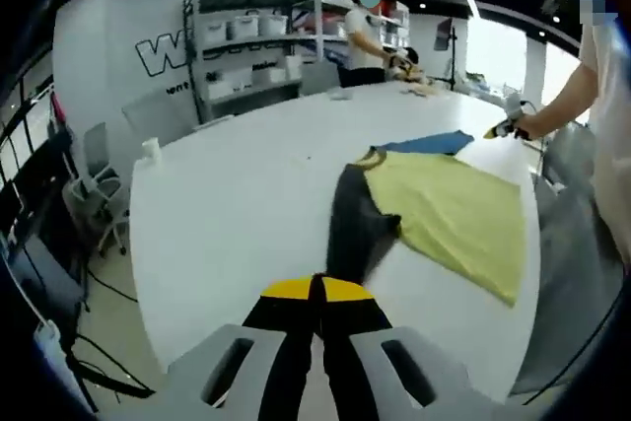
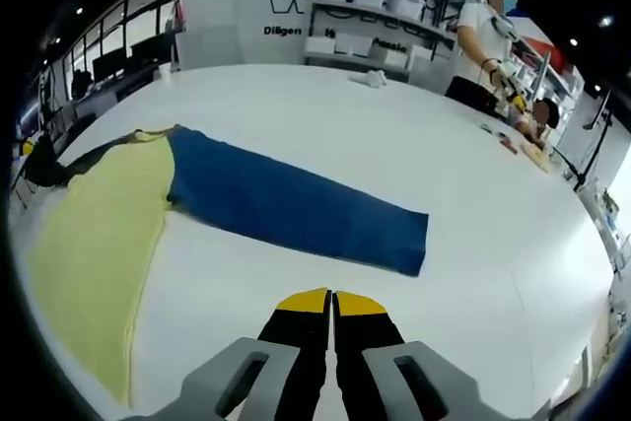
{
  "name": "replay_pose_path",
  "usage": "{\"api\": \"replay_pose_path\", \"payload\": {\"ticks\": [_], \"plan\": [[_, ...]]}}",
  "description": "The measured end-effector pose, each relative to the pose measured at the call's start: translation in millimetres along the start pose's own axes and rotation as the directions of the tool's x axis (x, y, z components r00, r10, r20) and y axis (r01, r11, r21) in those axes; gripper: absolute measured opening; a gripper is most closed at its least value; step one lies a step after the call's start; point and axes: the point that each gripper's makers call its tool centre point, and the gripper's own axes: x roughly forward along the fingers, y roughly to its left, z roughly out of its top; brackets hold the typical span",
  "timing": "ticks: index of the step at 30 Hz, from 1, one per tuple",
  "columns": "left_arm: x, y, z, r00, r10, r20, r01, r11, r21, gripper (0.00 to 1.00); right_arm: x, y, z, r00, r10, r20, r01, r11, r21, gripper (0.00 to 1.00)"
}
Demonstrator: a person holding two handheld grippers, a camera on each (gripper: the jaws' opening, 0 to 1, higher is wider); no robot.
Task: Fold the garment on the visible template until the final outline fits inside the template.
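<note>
White table [image 2: 414, 135] (yellow garment [image 2: 99, 234])

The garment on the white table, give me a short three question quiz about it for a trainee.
1. True or false: the yellow garment has a dark sleeve.
2. In the right gripper view, what colour is the long piece beside the yellow body? A) red B) blue C) white
3. Are the left gripper fingers closed or wide apart?

Key: 1 true; 2 B; 3 closed, holding nothing, above the white table.
</note>
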Motion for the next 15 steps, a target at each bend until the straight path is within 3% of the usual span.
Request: {"api": "replay_pose_path", "payload": {"ticks": [2,6,15], "plan": [[-2,9.9,11.5,0.999,0.028,0.030,-0.028,1.000,0.011,0.02,-1,-1,-1.6,1.000,-0.002,-0.002,0.002,1.000,0.002,0.00],[-6,3.8,18.9,0.998,-0.010,0.062,0.007,0.999,0.054,0.02,-2,-5,-5.1,1.000,-0.007,-0.006,0.007,1.000,0.004,0.00],[-6,-1.4,1.8,0.999,-0.027,0.040,0.025,0.997,0.067,0.02,-5,-4,-10.2,1.000,-0.008,-0.020,0.008,1.000,-0.003,0.00]]}}
